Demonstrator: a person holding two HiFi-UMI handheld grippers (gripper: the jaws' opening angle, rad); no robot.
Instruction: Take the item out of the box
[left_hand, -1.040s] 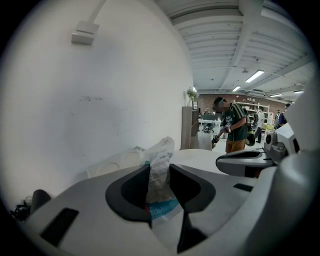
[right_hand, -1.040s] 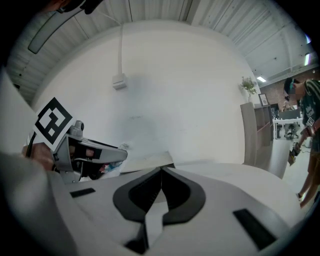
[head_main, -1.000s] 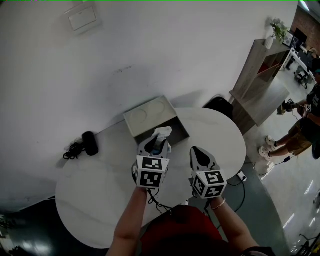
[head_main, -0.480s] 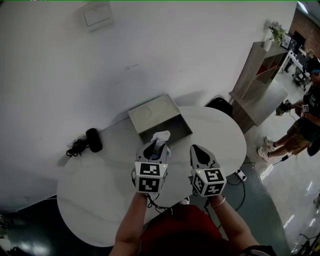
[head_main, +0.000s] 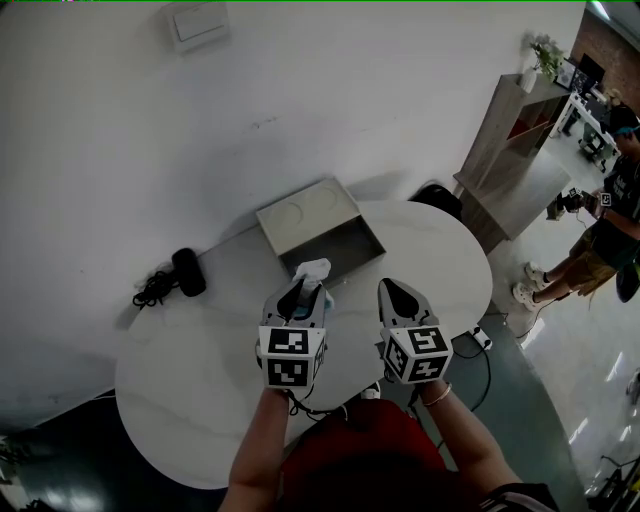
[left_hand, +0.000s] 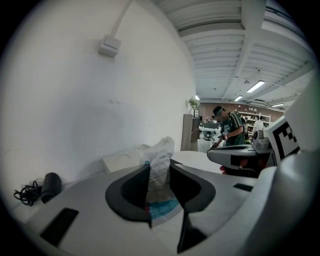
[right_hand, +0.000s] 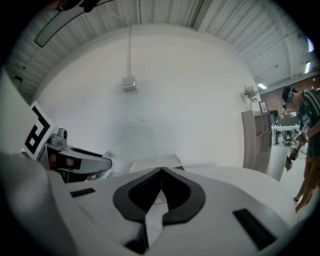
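Clamping a white packet (left_hand: 160, 152), the left gripper (head_main: 299, 297) hides its lower half.

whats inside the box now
The part of the box interior that shows is bare grey. Its near left corner is covered by the packet held in the left tongs, so that part cannot be seen.

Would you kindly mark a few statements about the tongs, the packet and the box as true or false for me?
1. The left tongs grip a packet. True.
2. The right tongs hold a second packet. False: they are shut and empty.
3. The packet lies flat inside the box. False: it stands upright in the left tongs, lifted off the table.
4. The box stands open on the round table. True.
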